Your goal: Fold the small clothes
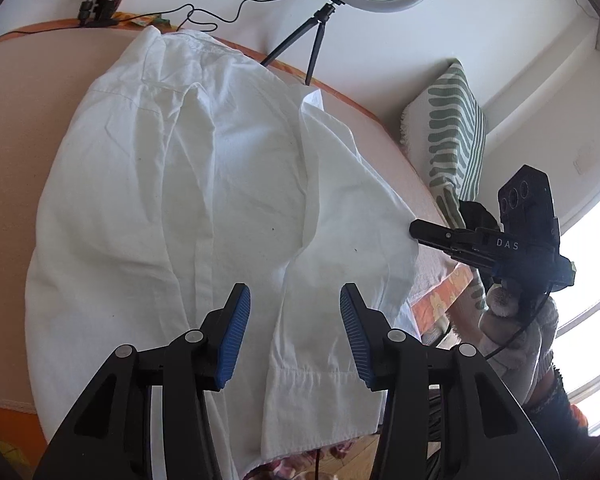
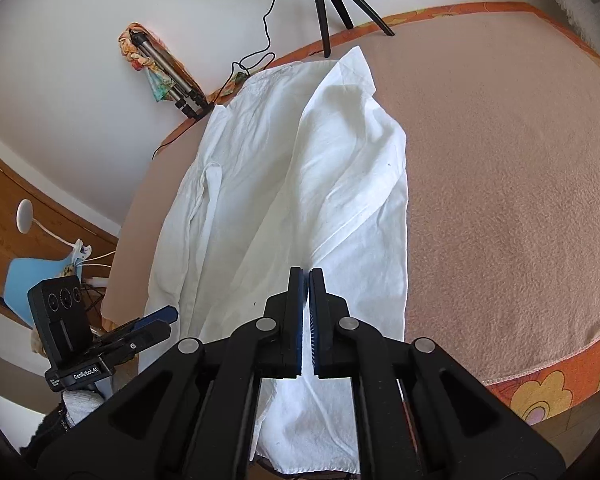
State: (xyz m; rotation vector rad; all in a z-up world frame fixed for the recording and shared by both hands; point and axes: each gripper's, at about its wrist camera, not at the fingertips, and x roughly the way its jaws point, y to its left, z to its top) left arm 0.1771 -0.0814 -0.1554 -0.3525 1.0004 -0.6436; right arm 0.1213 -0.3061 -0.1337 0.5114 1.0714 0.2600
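A white shirt (image 1: 204,184) lies spread on a pink blanket (image 1: 16,120), with one side panel folded over its middle; it also shows in the right wrist view (image 2: 300,184). My left gripper (image 1: 294,300) is open and hovers over the shirt's near hem. My right gripper (image 2: 306,276) is shut, its tips over the shirt's fold near the hem; whether cloth is pinched is not clear. The right gripper also shows in the left wrist view (image 1: 414,230), its tip at the shirt's right edge. The left gripper shows in the right wrist view (image 2: 168,320) at the shirt's left edge.
A ring light on a black tripod (image 1: 316,36) stands at the far edge of the bed. A folded tripod (image 2: 172,76) leans on the wall. A striped cushion (image 1: 452,132) stands on the right. The blanket's near edge (image 2: 540,364) drops off to an orange flowered sheet.
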